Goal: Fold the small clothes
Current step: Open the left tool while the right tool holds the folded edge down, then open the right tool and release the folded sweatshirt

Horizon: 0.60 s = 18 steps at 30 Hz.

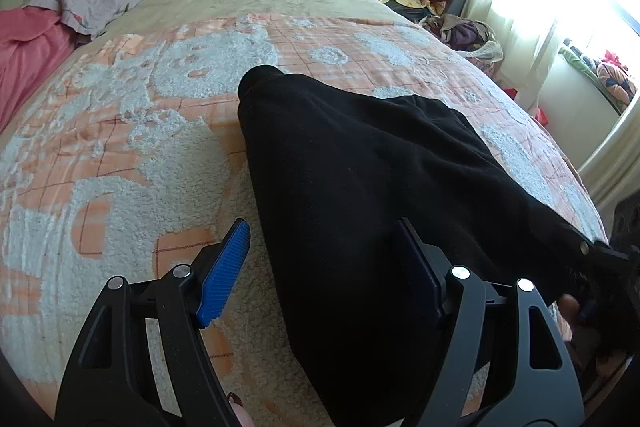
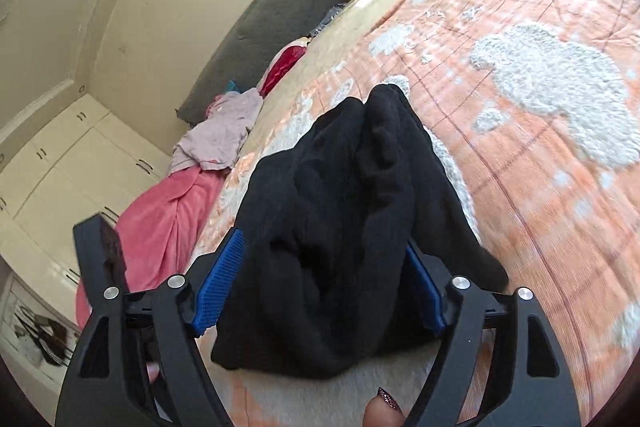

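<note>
With the left gripper [image 1: 320, 267] and right gripper [image 2: 320, 279] released astride the folded black fleece garment [image 1: 360, 187], its edges should be squared before regrasping.

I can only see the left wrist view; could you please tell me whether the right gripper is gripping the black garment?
Observer: No. The right gripper is open, and the black garment lies loose between its fingers.
Operator: Thank you. Does the cloth lie flat at that end?
Observer: No, it is rumpled there, with a deep crease running down its middle.
Operator: And what stands off to the left in that view?
Observer: White cupboard doors stand beyond a pink cloth that hangs over the edge.
</note>
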### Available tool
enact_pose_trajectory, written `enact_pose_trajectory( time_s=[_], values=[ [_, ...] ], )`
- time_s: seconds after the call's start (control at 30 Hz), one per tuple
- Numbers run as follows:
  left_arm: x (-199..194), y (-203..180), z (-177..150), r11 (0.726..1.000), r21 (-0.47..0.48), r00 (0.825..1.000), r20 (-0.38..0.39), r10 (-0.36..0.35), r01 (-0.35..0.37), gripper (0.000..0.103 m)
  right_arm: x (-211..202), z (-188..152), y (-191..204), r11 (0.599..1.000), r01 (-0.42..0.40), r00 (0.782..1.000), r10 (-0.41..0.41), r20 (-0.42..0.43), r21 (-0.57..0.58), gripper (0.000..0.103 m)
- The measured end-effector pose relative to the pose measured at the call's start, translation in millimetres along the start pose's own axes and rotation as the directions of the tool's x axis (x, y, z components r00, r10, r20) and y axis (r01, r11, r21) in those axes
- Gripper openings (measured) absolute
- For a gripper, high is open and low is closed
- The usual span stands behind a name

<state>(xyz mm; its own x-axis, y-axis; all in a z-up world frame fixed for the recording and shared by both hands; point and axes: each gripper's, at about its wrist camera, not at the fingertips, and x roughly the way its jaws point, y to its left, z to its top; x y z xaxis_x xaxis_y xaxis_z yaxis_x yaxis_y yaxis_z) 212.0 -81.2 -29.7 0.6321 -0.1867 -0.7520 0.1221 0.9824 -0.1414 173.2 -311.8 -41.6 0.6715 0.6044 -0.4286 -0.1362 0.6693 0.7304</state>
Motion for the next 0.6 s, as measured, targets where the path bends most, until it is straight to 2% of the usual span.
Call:
enact_pose_trajectory(
  time_s=[0.07,0.1,0.2,0.33,0.4,0.47,0.5,0.53,0.6],
  values=[
    [-1,-2,0,1.000,0.004,1.000,0.000,-0.002,0.002,0.066,5,3,2,0.998,0.040,0.999,-0.040,-0.013,-0.043,0.047],
    [-2,-3,-1,1.000,0.005,1.000,0.000,-0.005,0.005,0.066,7,1,3,0.997,0.050,0.999,-0.051,-0.017,-0.063,0.023],
    [-4,-6,-1,1.000,0.010,1.000,0.000,-0.013,0.013,0.066,7,3,11,0.988,0.072,0.997,-0.075,-0.012,-0.139,0.020],
    [-9,-11,-1,0.999,0.015,0.999,-0.001,-0.049,0.049,0.066,-9,7,21,0.966,0.118,0.993,-0.111,0.042,-0.229,0.019],
    [-8,-14,-2,0.998,0.019,0.998,-0.010,-0.059,0.059,0.071,-13,8,16,0.957,0.167,0.986,-0.156,0.066,-0.237,0.019],
    [-6,-16,-4,0.998,0.024,0.998,-0.017,-0.059,0.059,0.071,-5,4,3,0.957,0.188,0.982,-0.188,0.022,-0.219,0.021],
    [-3,-17,-6,0.998,0.025,0.998,-0.024,-0.055,0.056,0.071,-2,1,-4,0.957,0.206,0.978,-0.209,0.008,-0.204,0.025],
    [-1,-17,-7,0.998,0.021,0.998,-0.031,-0.060,0.061,0.071,0,-2,-10,0.957,0.221,0.975,-0.223,0.006,-0.187,0.035],
    [1,-16,-10,0.998,0.009,0.997,-0.037,-0.065,0.066,0.072,-4,-5,-15,0.957,0.236,0.972,-0.235,0.023,-0.171,0.043]
  ],
)
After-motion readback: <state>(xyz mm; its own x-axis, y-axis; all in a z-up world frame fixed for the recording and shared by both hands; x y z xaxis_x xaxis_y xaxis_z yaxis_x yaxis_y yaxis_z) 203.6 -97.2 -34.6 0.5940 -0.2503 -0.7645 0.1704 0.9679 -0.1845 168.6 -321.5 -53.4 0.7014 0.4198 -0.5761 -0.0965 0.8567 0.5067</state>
